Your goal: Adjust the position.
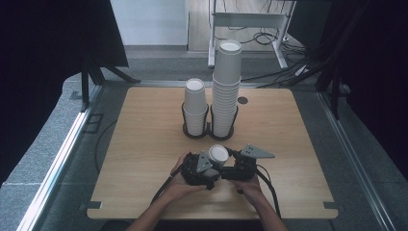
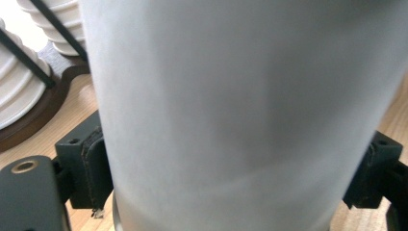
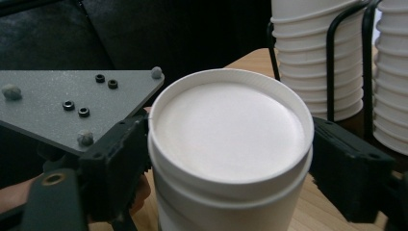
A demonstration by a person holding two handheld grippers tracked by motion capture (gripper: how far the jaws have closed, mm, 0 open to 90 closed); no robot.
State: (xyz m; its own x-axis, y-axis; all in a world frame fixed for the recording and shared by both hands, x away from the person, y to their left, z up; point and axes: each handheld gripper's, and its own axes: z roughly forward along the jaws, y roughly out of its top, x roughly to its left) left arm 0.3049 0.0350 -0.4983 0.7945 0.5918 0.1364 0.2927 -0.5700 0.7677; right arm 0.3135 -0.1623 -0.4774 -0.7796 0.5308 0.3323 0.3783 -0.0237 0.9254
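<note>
Two hand-held grippers meet at the near middle of the wooden table (image 1: 144, 159), with a white paper cup (image 1: 218, 155) upside down between them, its flat recessed bottom facing up. The cup looks to be two nested cups: in the right gripper view a second rim line runs around the wall just below the top edge. The left gripper (image 1: 208, 166), held in the person's left hand (image 1: 180, 185), has its jaws on either side of the cup low on its wall; in the left gripper view the black pads sit against the white wall on both sides, so it is clamped on the cup. The right gripper (image 1: 235, 161), held in the right hand (image 1: 248, 185), flanks the upper part of the cup. In the right gripper view its left jaw sits right at the rim, while the right jaw appears to stand a little off the wall, so this one reads as released; actual contact on the left side cannot be judged. Behind the cup, well apart, a black wire holder (image 1: 208, 129) stands on the table with two stacks of inverted cups: a short stack (image 1: 195, 103) on the left and a tall stack (image 1: 226, 84) on the right.
</note>
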